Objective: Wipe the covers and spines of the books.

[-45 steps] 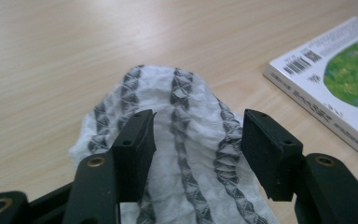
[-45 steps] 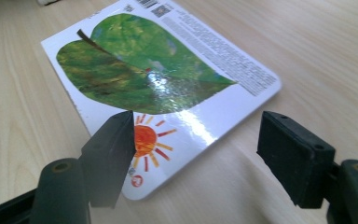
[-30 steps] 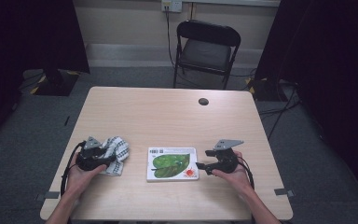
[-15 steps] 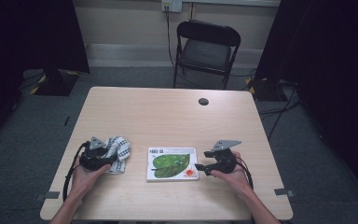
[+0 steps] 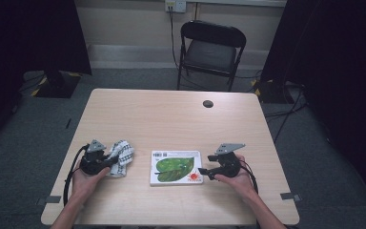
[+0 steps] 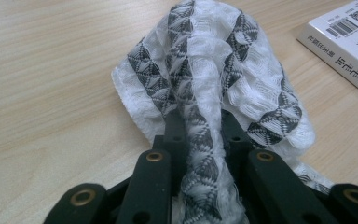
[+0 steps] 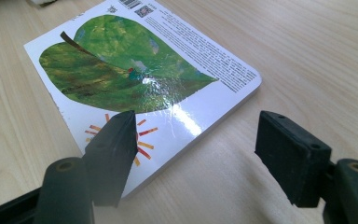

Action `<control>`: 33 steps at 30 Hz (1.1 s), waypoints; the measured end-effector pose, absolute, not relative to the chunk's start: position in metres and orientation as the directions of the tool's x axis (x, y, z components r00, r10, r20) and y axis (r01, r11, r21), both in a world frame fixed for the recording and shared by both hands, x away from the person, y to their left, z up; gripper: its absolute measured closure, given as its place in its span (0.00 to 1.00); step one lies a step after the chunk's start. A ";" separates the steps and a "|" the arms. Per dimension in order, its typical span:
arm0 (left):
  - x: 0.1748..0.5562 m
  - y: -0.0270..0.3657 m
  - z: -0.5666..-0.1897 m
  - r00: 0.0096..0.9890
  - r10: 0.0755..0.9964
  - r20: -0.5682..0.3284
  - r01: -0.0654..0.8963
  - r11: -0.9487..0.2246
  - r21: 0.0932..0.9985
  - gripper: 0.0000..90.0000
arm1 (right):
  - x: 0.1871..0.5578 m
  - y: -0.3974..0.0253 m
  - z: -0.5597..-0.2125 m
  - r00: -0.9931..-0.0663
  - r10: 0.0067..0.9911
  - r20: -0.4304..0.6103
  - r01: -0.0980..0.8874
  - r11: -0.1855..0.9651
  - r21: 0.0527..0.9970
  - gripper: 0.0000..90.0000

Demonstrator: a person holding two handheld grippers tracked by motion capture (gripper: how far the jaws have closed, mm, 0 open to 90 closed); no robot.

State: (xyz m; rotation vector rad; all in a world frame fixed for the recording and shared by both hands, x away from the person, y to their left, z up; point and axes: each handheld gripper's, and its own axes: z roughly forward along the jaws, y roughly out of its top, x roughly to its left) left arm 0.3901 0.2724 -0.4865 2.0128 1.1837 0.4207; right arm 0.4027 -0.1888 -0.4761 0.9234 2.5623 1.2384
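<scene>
A white cloth with a grey triangle pattern [image 5: 122, 155] [image 6: 205, 74] lies bunched on the wooden table [image 5: 171, 119] at the front left. My left gripper [image 5: 106, 161] [image 6: 204, 128] is shut on a fold of it, and the fabric drapes over both jaws. A white board book with a green leaf on its cover [image 5: 176, 167] [image 7: 135, 74] lies flat at the front centre. My right gripper [image 5: 205, 171] [image 7: 203, 144] is open at the book's right edge, with one jaw over the cover's near corner and the other over bare table.
A corner of the book [image 6: 349, 42] lies just to the right of the cloth. A small dark round spot [image 5: 208, 103] sits near the table's far right. A black folding chair [image 5: 210, 47] stands behind the table. Cables trail from both grippers.
The cloth in my left gripper has shifted slightly and looks more bunched. The right gripper and the book have stayed put.
</scene>
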 end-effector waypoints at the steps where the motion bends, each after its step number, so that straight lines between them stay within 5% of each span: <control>1: 0.390 0.272 -0.486 0.520 0.849 -0.090 0.601 -0.288 0.746 0.86 | 0.403 -0.189 -0.476 -0.800 0.587 0.127 0.464 0.470 0.751 0.33; 8: 0.386 0.269 -0.479 0.545 0.823 -0.160 0.590 -0.241 0.770 0.86 | 0.403 -0.190 -0.476 -0.797 0.590 0.130 0.469 0.468 0.749 0.33; 33: 0.372 0.173 -0.449 0.739 0.668 -0.086 0.430 -0.370 0.823 0.86 | 0.403 -0.188 -0.477 -0.803 0.581 0.129 0.464 0.476 0.747 0.33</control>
